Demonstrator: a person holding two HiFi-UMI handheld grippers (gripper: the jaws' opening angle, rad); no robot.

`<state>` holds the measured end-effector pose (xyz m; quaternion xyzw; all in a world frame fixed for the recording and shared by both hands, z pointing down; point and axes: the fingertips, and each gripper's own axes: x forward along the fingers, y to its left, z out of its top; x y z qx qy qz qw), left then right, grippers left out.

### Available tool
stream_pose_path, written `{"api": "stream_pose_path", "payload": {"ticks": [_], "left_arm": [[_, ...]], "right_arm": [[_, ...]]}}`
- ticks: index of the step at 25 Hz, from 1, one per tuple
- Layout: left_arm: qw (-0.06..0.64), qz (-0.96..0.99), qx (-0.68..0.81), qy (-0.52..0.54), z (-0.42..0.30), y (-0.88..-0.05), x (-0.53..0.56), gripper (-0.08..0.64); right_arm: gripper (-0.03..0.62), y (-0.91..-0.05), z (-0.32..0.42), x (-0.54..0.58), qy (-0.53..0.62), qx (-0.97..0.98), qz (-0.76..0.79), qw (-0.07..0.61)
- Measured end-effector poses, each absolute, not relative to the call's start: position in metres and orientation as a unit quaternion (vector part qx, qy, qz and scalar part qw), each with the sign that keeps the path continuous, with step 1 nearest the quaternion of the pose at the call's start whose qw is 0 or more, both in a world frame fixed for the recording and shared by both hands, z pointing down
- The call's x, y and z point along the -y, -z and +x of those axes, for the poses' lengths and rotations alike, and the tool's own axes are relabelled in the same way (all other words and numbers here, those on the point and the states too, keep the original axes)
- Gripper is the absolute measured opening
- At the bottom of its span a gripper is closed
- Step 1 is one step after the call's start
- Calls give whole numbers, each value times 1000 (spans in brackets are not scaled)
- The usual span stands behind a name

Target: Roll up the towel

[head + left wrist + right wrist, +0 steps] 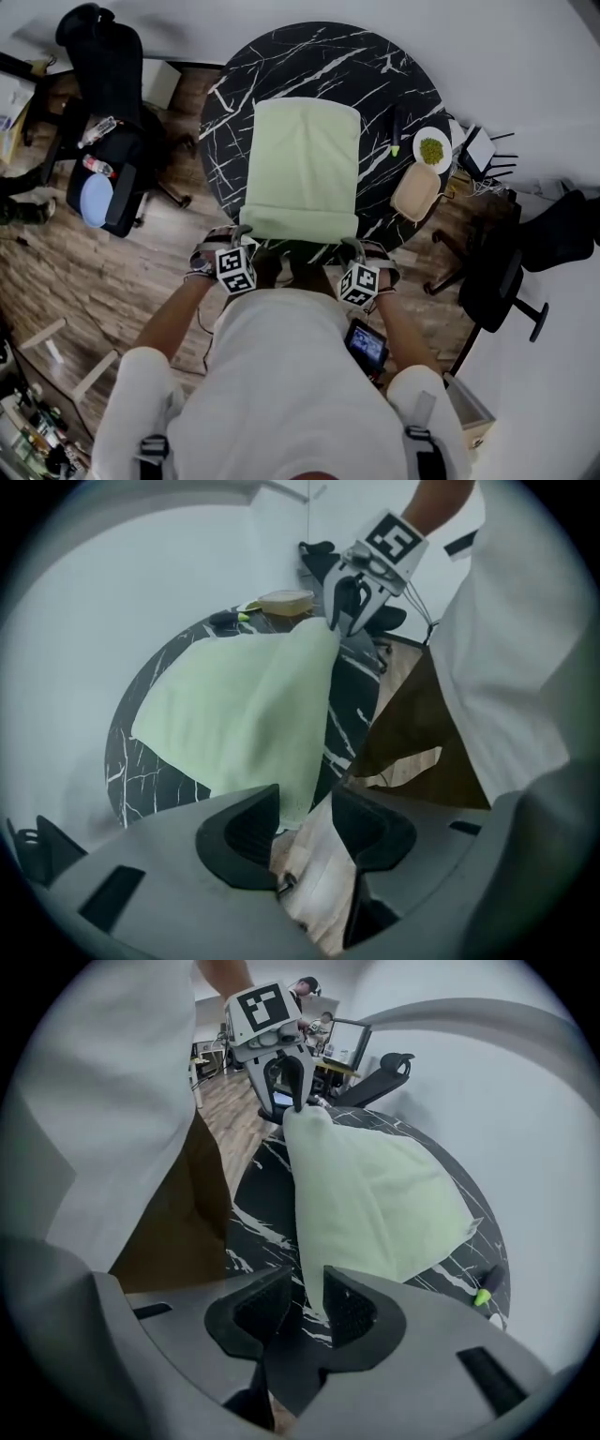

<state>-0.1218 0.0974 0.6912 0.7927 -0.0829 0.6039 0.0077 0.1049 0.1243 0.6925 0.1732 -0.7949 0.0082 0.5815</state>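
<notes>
A: Head view?
B: Green towel (302, 169) spread on the black marble table (375, 75), near edge at the rim by the person. Left gripper (242, 232) and right gripper (354, 246) are at its near corners.
A: Left gripper view?
B: Jaws wide apart, towel corner loose at the gap, not pinched.
A: Right gripper view?
B: Jaws apart, towel edge just ahead, nothing gripped.

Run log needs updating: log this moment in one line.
towel: spread on table, not yet rolled | left gripper: jaws apart at near towel corner | right gripper: jaws apart at other near corner
</notes>
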Motion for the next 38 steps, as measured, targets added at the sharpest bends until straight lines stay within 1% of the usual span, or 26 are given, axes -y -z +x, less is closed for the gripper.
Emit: {"api": "stream_pose_path", "payload": {"ticks": [4,7,10,11,12,14,20,24,27,29,32,38], "left_arm": [[1,773,78,-629,-123,-706,-86,155],[-3,761,62,-646,-122,-715,-82,144],[6,758,57,-650,-121,-716,-77,138],[10,760,61,-647,-121,-715,-75,67],[17,763,66,-643,-123,-714,-73,46],[32,767,64,-638,-124,-711,-74,32],[64,781,28,-621,-127,-703,-101,28],[114,787,5,-606,-130,-692,-129,28],[153,796,-10,-586,-133,-671,-139,28],[175,801,-2,-573,-134,-661,-130,28],[185,810,28,-556,-129,-660,-98,28],[210,788,64,-575,-126,-682,-43,31]], "right_arm": [[92,-703,107,-116,-12,786,179,592],[74,-709,106,-110,-16,781,179,599],[40,-712,105,-106,-34,779,183,598],[33,-711,106,-105,-44,780,186,596],[25,-711,106,-106,-53,780,188,594],[18,-708,108,-108,-70,781,190,590],[14,-694,112,-131,-122,789,182,574],[14,-679,108,-160,-179,795,156,558],[14,-655,108,-165,-224,804,156,528],[14,-645,110,-155,-247,810,168,504],[15,-644,115,-128,-265,812,197,482],[16,-664,121,-75,-282,794,227,489]]}}
